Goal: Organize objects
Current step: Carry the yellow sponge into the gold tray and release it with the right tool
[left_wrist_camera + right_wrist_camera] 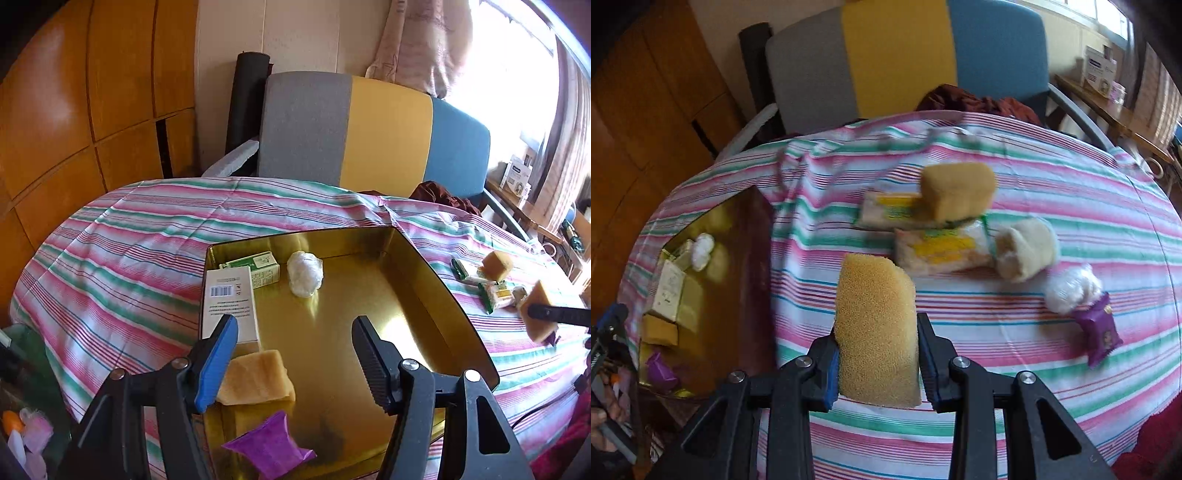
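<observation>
While the right gripper point(877, 350) clamps a yellow sponge point(877, 332) upright between its fingers, lifted above the striped tablecloth point(1015, 369), the left gripper point(295, 354) hangs over the gold tin tray point(424, 258) with its fingers spread wide and nothing between them.

In the left wrist view the tray holds, at about 10 o'clock, a green carton point(258, 269) and a white barcoded box point(231, 302) just beside it; a clear plastic-wrapped white bundle point(304, 273) sits at 12 o'clock, near the carton. A folded yellow cloth point(258, 380) lies at 8 o'clock, partly behind the blue-padded finger point(218, 365), and a purple packet point(271, 446) lies at 6 o'clock (closest to the camera).

In the right wrist view the tray sits at 9 o'clock, well apart from the loose items on the worktop. At 12 o'clock a second sponge point(956, 192) rests on two green-and-yellow wrapped packets point(942, 247). A cream cloth roll point(1027, 251) touches them at 2 o'clock, with a white wrapped bundle point(1067, 291) and a purple snack packet point(1100, 328) at 3 o'clock. A gray, yellow and blue chair point(905, 55) stands behind the worktop.
</observation>
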{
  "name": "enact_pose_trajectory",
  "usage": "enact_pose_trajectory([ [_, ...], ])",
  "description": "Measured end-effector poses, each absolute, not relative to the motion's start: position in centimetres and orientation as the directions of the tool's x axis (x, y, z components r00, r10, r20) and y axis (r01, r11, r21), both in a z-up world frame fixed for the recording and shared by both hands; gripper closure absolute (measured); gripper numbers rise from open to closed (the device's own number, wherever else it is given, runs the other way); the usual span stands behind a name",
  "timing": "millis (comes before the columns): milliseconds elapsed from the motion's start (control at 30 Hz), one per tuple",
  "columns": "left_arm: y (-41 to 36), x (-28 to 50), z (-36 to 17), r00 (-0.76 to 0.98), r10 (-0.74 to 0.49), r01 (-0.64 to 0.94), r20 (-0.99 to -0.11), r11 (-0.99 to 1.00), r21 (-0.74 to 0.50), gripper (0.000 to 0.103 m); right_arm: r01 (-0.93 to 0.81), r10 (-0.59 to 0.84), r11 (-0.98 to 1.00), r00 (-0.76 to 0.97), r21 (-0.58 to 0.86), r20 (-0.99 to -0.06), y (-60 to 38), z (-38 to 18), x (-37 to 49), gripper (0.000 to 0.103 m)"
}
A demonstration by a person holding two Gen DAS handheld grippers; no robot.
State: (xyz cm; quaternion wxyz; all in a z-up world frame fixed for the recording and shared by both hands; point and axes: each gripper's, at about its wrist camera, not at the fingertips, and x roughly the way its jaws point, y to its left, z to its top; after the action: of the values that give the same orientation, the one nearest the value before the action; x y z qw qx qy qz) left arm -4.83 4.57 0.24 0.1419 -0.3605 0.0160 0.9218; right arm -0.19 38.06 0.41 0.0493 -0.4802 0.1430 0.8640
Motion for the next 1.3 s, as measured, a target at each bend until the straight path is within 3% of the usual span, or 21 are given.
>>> enact_pose_trajectory([
  [433,0.9,-4.7,-0.4,-0.706,0.229,-0.207,-0.67,-0.972,-0.113,0.036,0.086,-0.334,-0.94,-0.444,0.331,-0.831,23.0,-0.1,-8.3,0.069],
  [767,-4.4,-5.0,-1.3,-0.711,0.163,-0.075,-0.684,-0.985,-0.157,0.035,0.089,-0.363,-0.93,-0.363,0.356,-0.858,14.2,-4.7,-14.9,0.067],
  [900,-5.1,-5.1,-1.7,-0.706,0.156,-0.062,-0.691,-0.985,-0.16,0.035,0.074,-0.401,-0.913,-0.345,0.401,-0.849,13.2,-5.8,-16.2,0.058],
  [1067,-4.9,-5.1,-2.1,-0.698,0.156,-0.064,-0.699,-0.986,-0.156,0.035,0.075,-0.436,-0.894,-0.375,0.442,-0.818,14.0,-5.1,-15.8,0.051],
  [1300,-3.9,-4.8,-1.6,-0.704,0.158,-0.086,-0.692,-0.987,-0.138,0.034,0.081,-0.409,-0.905,-0.443,0.418,-0.798,17.1,-2.8,-13.0,0.051],
])
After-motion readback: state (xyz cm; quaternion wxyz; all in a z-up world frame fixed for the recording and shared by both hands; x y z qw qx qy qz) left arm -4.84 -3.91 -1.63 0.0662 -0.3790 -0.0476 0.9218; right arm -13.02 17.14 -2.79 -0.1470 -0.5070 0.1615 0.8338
